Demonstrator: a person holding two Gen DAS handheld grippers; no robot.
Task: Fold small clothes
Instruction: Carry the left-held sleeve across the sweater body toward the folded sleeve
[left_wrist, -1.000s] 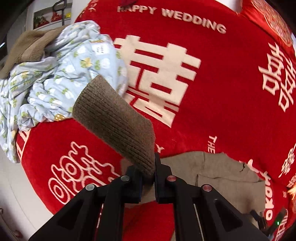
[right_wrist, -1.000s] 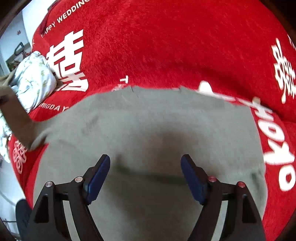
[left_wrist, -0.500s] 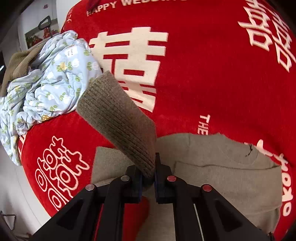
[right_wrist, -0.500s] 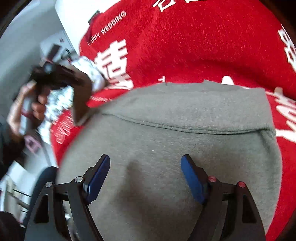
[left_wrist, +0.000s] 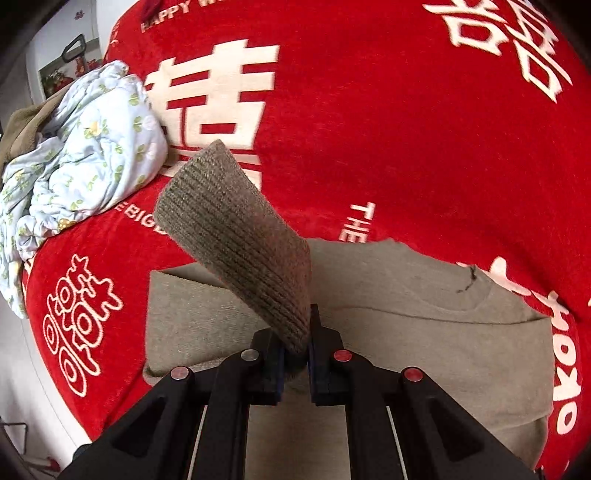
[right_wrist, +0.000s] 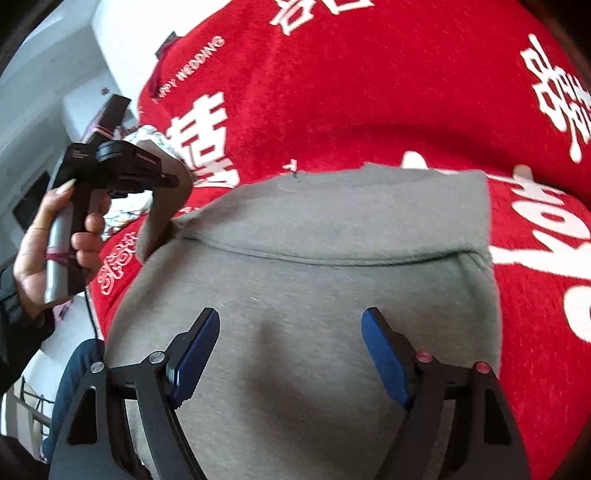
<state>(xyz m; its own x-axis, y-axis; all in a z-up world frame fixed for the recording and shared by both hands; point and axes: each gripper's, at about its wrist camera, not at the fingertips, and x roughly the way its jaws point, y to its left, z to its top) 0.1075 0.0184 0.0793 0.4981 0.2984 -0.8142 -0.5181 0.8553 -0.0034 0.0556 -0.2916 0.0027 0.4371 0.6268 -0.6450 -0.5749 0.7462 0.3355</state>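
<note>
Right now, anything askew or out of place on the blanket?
Only the floral garment, crumpled in a heap at the red blanket's left edge, unfolded. The grey sweater lies flat; its ribbed cuff is lifted in the left hand-held gripper.

Grey-brown sweater (right_wrist: 303, 258) flat on red blanket (right_wrist: 369, 92) — ribbed cuff (left_wrist: 240, 240) lifted.

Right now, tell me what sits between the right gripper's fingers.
Only the grey sweater's body, seen in the right wrist view; the fingers stand wide apart over it.

A red blanket (left_wrist: 406, 147) covers the surface — white walls (right_wrist: 44, 74) stand behind.
</note>
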